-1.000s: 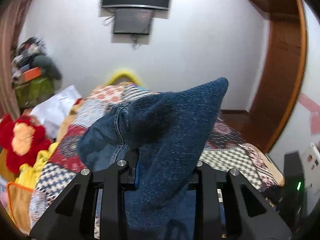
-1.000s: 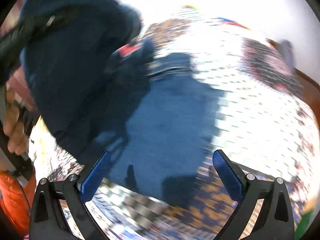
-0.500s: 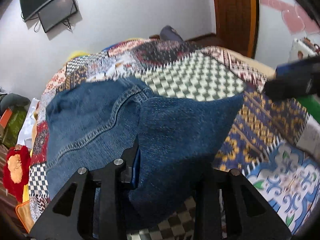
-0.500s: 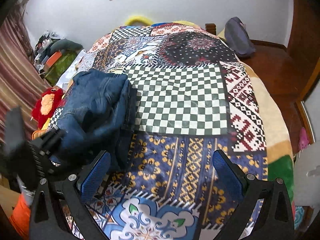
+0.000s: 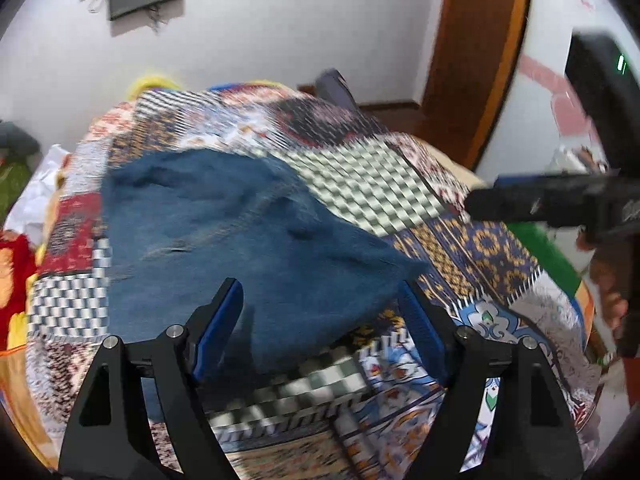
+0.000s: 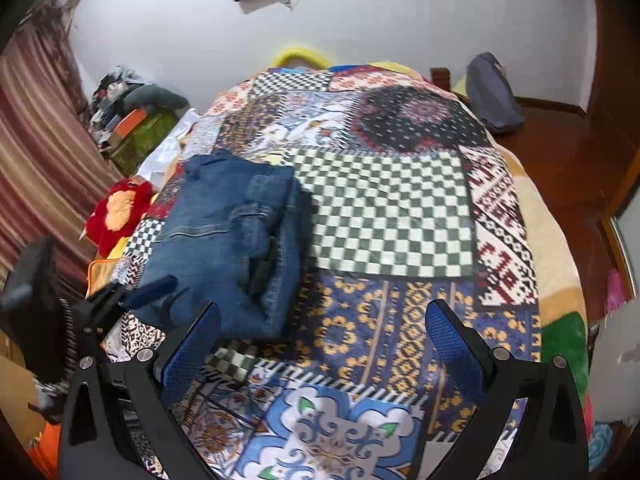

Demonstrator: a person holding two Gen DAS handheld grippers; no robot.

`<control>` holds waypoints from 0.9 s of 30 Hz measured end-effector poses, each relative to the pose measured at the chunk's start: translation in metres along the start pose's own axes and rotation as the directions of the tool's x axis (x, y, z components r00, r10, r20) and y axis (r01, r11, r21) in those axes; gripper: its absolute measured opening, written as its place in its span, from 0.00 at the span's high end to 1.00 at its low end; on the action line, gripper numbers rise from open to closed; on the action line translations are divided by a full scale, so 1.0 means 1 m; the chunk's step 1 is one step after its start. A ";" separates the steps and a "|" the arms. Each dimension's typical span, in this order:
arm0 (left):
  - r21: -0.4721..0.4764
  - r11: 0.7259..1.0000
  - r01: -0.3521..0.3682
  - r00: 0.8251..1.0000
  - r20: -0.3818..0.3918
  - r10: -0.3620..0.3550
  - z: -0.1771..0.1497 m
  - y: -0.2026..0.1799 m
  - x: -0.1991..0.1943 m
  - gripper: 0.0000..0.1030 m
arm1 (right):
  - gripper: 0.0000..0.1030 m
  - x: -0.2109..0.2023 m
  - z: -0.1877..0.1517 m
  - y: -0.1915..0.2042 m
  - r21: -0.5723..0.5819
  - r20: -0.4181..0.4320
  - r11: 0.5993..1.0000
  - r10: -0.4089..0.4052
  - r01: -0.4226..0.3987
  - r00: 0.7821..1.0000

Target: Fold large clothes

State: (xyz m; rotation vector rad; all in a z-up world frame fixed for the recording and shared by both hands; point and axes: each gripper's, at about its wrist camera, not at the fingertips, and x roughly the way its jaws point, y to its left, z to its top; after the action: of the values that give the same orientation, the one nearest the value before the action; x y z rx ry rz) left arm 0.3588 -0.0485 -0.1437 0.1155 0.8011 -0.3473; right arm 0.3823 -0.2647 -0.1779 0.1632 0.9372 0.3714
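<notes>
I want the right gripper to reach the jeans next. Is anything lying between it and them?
Nothing visible does. The right gripper hangs open over bare patchwork quilt, and the folded jeans lie just ahead to its left. The left gripper sits at their near-left edge, off that path.

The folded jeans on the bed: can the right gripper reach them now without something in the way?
Probably yes. The right gripper is open and empty, and the folded jeans lie just ahead to its left on the quilt, with only the left gripper near their edge.
</notes>
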 end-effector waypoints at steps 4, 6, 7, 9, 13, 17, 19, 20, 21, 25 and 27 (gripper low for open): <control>-0.076 0.995 -0.061 0.996 0.066 0.066 0.003 0.041 -0.030 0.06 | 0.01 0.011 0.007 0.020 -0.027 -0.009 0.999 0.045 -0.045 0.999; -0.101 0.990 -0.100 0.991 0.075 0.107 0.002 0.060 -0.035 0.03 | 0.01 0.020 0.010 0.032 -0.045 -0.020 0.997 0.066 -0.067 0.998; -0.113 0.987 -0.116 0.990 0.072 0.124 0.002 0.069 -0.034 0.03 | 0.01 0.027 0.012 0.040 -0.057 -0.028 0.996 0.074 -0.075 0.997; -0.142 0.981 -0.128 0.990 0.046 0.136 -0.001 0.088 -0.030 0.03 | 0.01 0.040 0.015 0.052 -0.080 -0.048 0.993 0.085 -0.088 0.995; -0.222 0.969 -0.106 0.994 -0.059 0.096 -0.013 0.124 -0.003 0.03 | 0.01 0.074 0.019 0.072 -0.110 -0.115 0.985 0.120 -0.133 0.986; -0.314 0.944 -0.105 0.984 -0.168 0.054 -0.037 0.147 0.029 0.02 | 0.01 0.117 0.013 0.072 -0.088 -0.223 0.982 0.143 -0.166 0.964; -0.348 0.936 -0.061 0.983 -0.182 -0.003 -0.049 0.155 0.038 0.01 | 0.01 0.134 0.006 0.064 -0.066 -0.250 0.987 0.124 -0.145 0.960; -0.365 0.930 -0.046 0.984 -0.178 -0.022 -0.054 0.158 0.040 0.00 | 0.01 0.139 0.003 0.060 -0.064 -0.257 0.988 0.122 -0.143 0.959; -0.377 0.926 -0.032 0.984 -0.177 -0.038 -0.058 0.160 0.041 0.00 | 0.01 0.143 0.000 0.054 -0.059 -0.261 0.988 0.123 -0.143 0.957; -0.394 0.919 0.007 0.980 -0.179 -0.084 -0.069 0.164 0.042 0.00 | 0.01 0.144 -0.005 0.029 -0.010 -0.261 0.986 0.156 -0.164 0.953; -0.394 0.919 0.012 0.979 -0.183 -0.091 -0.070 0.163 0.040 0.00 | 0.01 0.138 -0.006 0.017 0.001 -0.256 0.990 0.138 -0.142 0.957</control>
State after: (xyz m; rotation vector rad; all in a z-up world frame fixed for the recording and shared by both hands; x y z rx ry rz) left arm 0.3936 0.1101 -0.2256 -0.2520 1.0587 -0.2205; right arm 0.4475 -0.1967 -0.2809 0.1691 1.1806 0.5410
